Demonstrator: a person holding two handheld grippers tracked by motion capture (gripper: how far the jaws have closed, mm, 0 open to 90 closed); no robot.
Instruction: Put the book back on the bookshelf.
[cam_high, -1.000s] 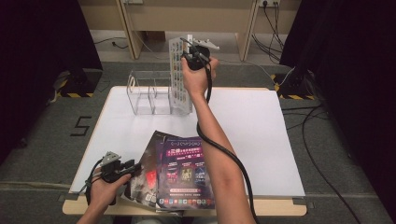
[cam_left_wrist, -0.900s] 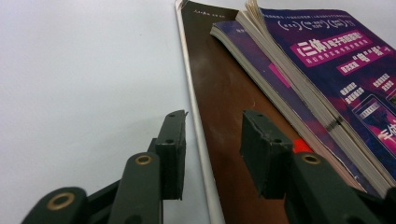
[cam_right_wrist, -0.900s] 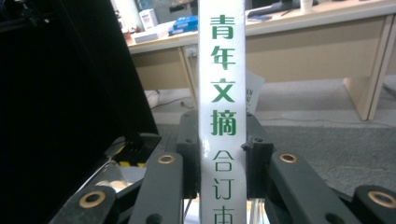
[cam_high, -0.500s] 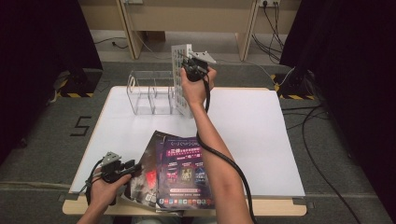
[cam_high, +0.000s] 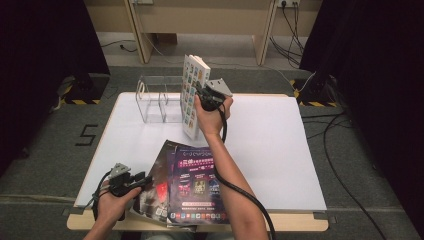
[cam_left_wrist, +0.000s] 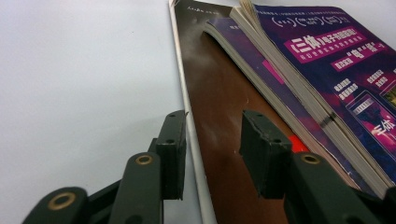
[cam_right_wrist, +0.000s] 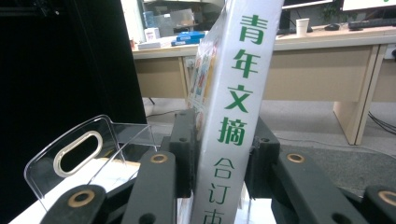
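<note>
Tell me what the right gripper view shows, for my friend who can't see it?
A white book with green writing on its spine stands upright between the right gripper's two black jaws. A clear plastic rack sits lower left, desks behind.

Upright book (cam_high: 192, 95) stands just right of rack (cam_high: 157, 100), behind magazines (cam_high: 187, 182).

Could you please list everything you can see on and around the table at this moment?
white book: one, white spine with green characters, standing upright beside the rack, between the right gripper's pads.
clear rack: one, transparent, far left part of the table.
magazines: about three, purple and dark brown covers, fanned at the near edge.
table: one, white top.
desks: beige, beyond the table.
left gripper: one, black, jaws astride the brown cover's edge, not pressing.
right gripper: one, black, jaws just opening.
</note>
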